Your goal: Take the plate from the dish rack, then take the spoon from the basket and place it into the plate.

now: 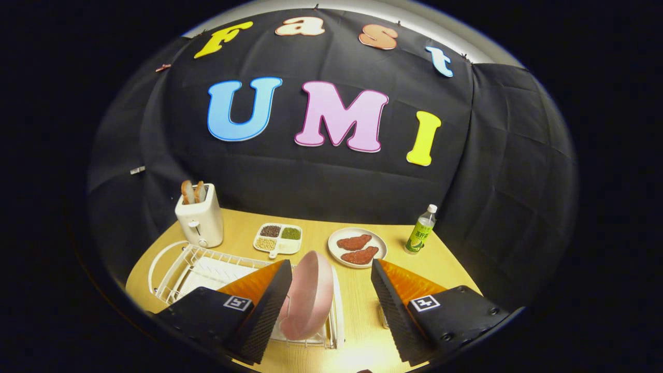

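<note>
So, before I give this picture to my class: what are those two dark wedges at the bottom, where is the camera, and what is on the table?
The wedges are the two fingers of handheld tongs, a gripping tool a person carries; there is no robot arm. The camera rides on the tool and looks forward along the fingers, hence the round, bulging view.

The tongs are open and hold nothing. Between the fingers a pink plate stands on edge in a white wire dish rack, closer to one finger. Whether that finger touches it, I cannot tell.

Beyond them, on the wooden table: a white toaster with bread in it, a divided dish of grains, a plate with two reddish pieces of food and a green-labelled bottle.
</note>
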Available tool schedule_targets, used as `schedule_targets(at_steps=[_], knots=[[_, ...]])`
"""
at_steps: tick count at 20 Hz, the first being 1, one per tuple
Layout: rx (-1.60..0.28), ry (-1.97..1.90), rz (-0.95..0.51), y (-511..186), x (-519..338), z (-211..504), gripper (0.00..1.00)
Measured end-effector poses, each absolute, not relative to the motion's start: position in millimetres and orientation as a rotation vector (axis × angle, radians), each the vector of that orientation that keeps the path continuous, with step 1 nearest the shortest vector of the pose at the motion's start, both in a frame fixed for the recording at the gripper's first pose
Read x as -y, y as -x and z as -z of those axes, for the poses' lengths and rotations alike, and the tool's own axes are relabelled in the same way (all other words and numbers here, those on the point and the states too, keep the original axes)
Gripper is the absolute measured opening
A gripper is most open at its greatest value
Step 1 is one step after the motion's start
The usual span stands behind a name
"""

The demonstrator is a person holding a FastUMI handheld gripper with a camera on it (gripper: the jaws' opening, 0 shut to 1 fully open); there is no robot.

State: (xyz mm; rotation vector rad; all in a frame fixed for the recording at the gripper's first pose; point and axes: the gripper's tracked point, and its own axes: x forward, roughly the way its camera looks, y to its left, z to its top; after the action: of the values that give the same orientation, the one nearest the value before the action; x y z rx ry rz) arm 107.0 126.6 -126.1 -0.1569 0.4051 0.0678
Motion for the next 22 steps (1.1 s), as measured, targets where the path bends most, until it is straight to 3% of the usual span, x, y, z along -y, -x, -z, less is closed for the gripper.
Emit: schedule_targets(at_steps=[1, 9, 13, 22], knots=[[-0.427, 0.177, -0.056, -113.5, -125.8, 137.1, 0.88], [-0.632, 0.167, -0.003, -125.8, -123.7, 206.7, 0.67], [-0.715, 0.089, -0.02, -123.3, -138.4, 221.7, 0.36], [-0.632, 0.161, 0.018, -130.7, -145.6, 196.1, 0.28]])
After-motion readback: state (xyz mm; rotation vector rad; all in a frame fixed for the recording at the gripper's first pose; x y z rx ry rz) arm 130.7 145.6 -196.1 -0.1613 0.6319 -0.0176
